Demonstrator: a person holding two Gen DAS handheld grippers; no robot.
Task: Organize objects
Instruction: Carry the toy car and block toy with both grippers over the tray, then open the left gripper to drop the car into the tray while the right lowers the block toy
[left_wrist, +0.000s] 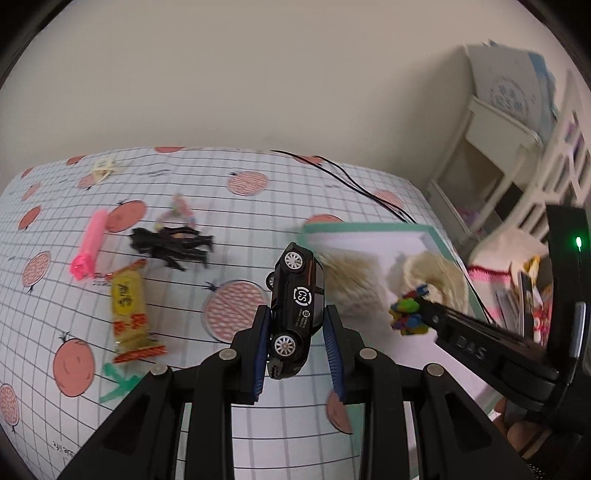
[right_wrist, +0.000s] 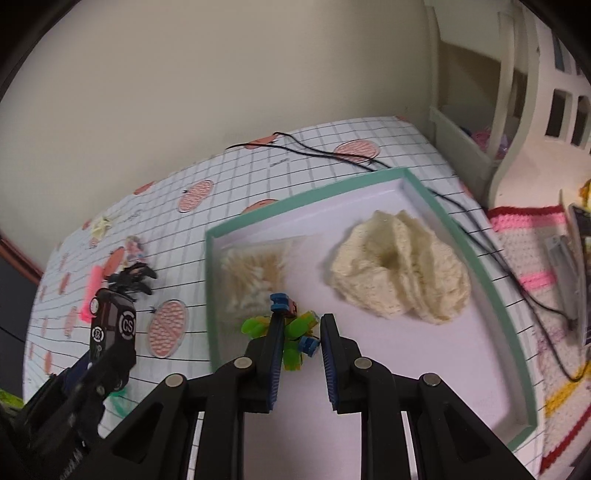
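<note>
The left gripper (left_wrist: 295, 325) has the black toy car (left_wrist: 295, 306) pinched between its blue pads, roof against one pad, underside toward the other, wheels facing the camera. The car's long axis runs straight out along the fingers, one end poking up past the tips, the other hanging back between them, held up off the checked tablecloth (left_wrist: 184, 206) just short of the green-rimmed tray (right_wrist: 491, 280). Over the tray, the right gripper (right_wrist: 300, 332) is spread wide; a bright plastic clump (right_wrist: 295, 332) in green and blue sits between its fingers, against the left-hand pad, and whether it rests on the tray floor I can't tell. Further in lie a cream knitted piece (right_wrist: 402, 266) and a bag of pale sticks (right_wrist: 255, 273).
</note>
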